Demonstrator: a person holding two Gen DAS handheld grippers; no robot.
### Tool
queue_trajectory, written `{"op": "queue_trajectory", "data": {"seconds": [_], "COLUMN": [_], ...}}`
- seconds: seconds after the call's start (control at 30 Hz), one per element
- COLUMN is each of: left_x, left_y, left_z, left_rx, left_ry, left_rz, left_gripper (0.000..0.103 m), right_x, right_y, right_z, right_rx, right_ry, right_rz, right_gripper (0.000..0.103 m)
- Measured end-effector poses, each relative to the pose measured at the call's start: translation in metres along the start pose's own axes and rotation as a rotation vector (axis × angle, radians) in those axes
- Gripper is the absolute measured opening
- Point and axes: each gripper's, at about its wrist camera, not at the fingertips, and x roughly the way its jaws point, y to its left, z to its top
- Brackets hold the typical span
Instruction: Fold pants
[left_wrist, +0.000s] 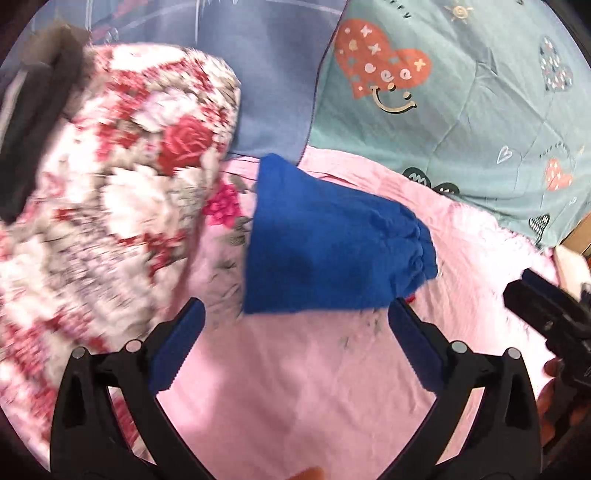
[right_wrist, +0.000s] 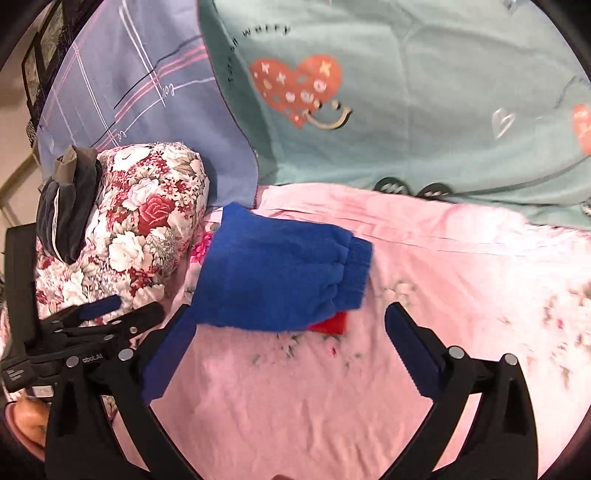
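Blue pants (left_wrist: 332, 243) lie folded into a compact bundle on the pink floral bedsheet (left_wrist: 295, 369), toward the left side of the bed, elastic waistband (right_wrist: 351, 269) pointing right. A red item (right_wrist: 330, 323) shows from under the bundle's near edge, touching it; what it is cannot be told.

Left claw (left_wrist: 295, 343): jaws spread wide, holding nothing, hovering just short of the bundle's near edge, apart from it. Right claw (right_wrist: 286, 347): jaws also wide, nothing held; its left blue pad (right_wrist: 170, 358) sits at the bundle's near-left corner, and contact cannot be confirmed.

In the right wrist view the left claw appears at lower left, beside the floral pillow (right_wrist: 147, 221). In the left wrist view the right claw shows at the right margin.

Floral pillow lies just left of the pants. A dark folded garment (right_wrist: 68, 206) rests on the pillow's far-left end. A teal heart-print quilt (right_wrist: 406, 110) covers the far side of the bed; a blue-grey plaid cloth (right_wrist: 147, 92) lies at the far-left corner, behind the pillow.
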Motion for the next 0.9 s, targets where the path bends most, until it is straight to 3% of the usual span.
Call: {"op": "queue_trajectory", "data": {"seconds": [0.2,0.47,0.9], "left_x": [-0.041,-0.076,-0.095], "left_y": [-0.003,-0.016,-0.035], "left_z": [-0.024,-0.052,-0.073], "left_rx": [0.044,0.076,0.128], "left_ry": [-0.026,-0.035,-0.029], "left_rz": [0.032,0.011,-0.011], "left_gripper": [0.101,0.101,0.101], "right_x": [-0.029,-0.064,-0.092], "right_y": [0.012,0.023,0.017], "right_z": [-0.031,-0.071,-0.09], "right_rx": [0.014,0.019,0.061], "right_ry": [0.043,0.038,0.011], "right_rz": [-0.032,-0.026,-0.045], "right_gripper": [0.102,0.102,0.102]}}
